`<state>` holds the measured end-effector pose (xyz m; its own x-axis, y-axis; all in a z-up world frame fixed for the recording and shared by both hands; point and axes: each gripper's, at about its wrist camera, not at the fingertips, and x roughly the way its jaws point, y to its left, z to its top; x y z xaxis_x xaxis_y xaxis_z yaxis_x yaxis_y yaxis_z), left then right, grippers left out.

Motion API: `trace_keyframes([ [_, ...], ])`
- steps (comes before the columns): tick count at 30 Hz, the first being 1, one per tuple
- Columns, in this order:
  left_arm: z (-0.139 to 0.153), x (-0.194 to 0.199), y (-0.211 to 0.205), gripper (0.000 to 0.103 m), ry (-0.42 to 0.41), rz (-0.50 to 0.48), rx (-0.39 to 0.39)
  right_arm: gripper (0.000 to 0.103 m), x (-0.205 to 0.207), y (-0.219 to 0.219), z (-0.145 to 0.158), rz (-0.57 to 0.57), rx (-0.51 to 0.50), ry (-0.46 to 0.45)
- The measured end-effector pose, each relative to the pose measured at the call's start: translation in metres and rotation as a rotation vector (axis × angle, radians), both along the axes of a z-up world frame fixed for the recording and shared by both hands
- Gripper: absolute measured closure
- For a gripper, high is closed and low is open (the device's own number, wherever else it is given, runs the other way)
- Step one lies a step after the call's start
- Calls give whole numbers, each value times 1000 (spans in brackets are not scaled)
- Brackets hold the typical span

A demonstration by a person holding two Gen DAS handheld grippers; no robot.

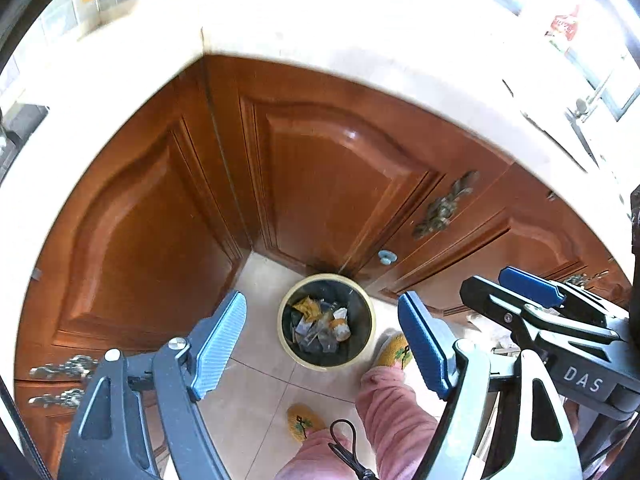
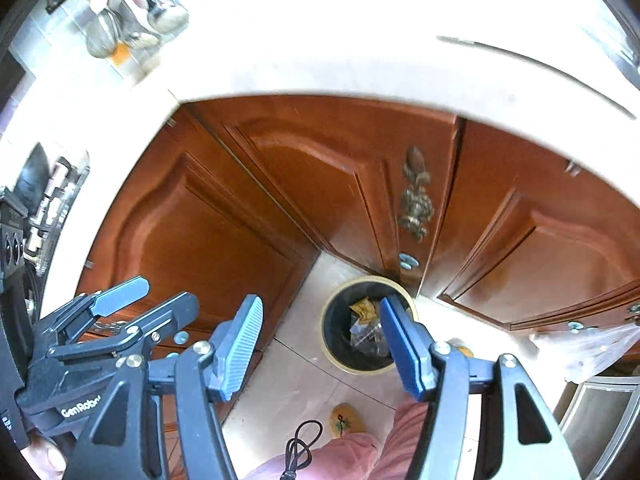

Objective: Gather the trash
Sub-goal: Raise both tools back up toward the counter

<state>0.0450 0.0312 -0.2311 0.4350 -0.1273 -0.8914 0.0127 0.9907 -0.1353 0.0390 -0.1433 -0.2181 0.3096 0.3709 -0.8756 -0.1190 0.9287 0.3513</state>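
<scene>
A round cream-rimmed trash bin with a black liner stands on the tiled floor in the cabinet corner, holding several crumpled wrappers. It also shows in the right wrist view. My left gripper is open and empty, high above the bin. My right gripper is open and empty too, beside the left one and above the bin. The right gripper shows at the right of the left wrist view; the left gripper shows at the left of the right wrist view.
Brown wooden cabinet doors with ornate metal handles form a corner under a pale countertop. The person's pink-trousered legs and yellow slippers stand beside the bin. A clear plastic bag hangs at the right. Utensils hang at upper left.
</scene>
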Motion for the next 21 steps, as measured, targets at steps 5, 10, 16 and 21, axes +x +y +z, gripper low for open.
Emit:
trace_keyframes([
  [5,47,-6,-5,26,-59,-23,27,36,-7,-6,40,2,23,-47],
  [10,95,-11,-11,25,-146,-56,78,31,-13,-10,84,-4,-5,-140],
  [16,148,-6,-16,21,-243,-68,79,31,-10,-19,137,-30,-11,-247],
  [21,187,8,-24,21,-309,-78,97,31,2,-29,182,-41,-32,-337],
])
